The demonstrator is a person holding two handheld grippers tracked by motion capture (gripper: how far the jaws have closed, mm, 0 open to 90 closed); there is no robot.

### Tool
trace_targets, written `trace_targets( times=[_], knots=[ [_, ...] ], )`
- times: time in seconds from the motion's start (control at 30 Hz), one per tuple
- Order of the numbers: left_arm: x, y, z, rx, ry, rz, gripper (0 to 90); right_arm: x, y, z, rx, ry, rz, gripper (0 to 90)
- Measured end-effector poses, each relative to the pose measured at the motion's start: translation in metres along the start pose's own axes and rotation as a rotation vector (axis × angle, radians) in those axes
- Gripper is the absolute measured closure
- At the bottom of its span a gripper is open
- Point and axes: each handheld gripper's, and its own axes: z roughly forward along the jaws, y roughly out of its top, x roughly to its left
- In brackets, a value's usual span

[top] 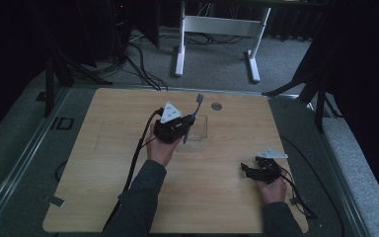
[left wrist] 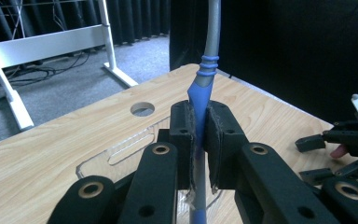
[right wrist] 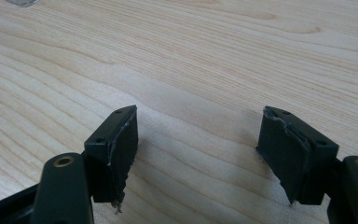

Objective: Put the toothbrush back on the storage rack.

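A toothbrush [top: 191, 117] is being held by the left gripper [top: 173, 127] above the middle of the wooden table [top: 103, 163]. In the left gripper view the jaws are seen closed hard on the blue part of the toothbrush [left wrist: 199, 100] handle, the pads pressing it from both sides; the grey stem is being carried up out of the top of that view, and the blue lower end is being shown below the pads. In the high view the brush is being held tilted, its bristled head [top: 199, 98] pointing up and away from the person, toward the far edge of the table.

A clear plastic tray [top: 201, 129] is being seen directly beneath and just beyond the left gripper; its transparent rim [left wrist: 121, 151] is being shown behind the jaws in the left gripper view. Whether the brush's lower end is touching the tray cannot be told.

A round hole [top: 216, 106] in the tabletop is being noted near the far edge, beyond the tray.

The right gripper [top: 256, 170] is being rested low over the table near the right front corner, well apart from the toothbrush. In the right gripper view its jaws are being held wide apart, with bare wood [right wrist: 196, 84] between them and nothing gripped.
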Motion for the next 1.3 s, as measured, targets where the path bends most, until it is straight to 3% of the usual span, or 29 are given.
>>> trace_targets(
  times=[0.4,0.5,1.03,1.3],
  knots=[
    [0.004,-0.002,0.008,-0.03,0.076,-0.007,81.6,0.0,0.0,0.0,0.0,0.0,-0.001,28.2],
    [0.004,-0.003,0.011,-0.037,0.079,-0.012,81.7,0.0,0.0,0.0,0.0,0.0,-0.001,28.2],
    [0.003,-0.007,0.024,-0.039,0.149,0.041,81.3,0.0,0.0,0.0,0.0,0.001,-0.002,28.2],
    [0.004,-0.01,0.03,-0.028,0.158,0.047,81.2,0.0,0.0,0.0,0.0,0.002,-0.003,28.2]
  ],
)
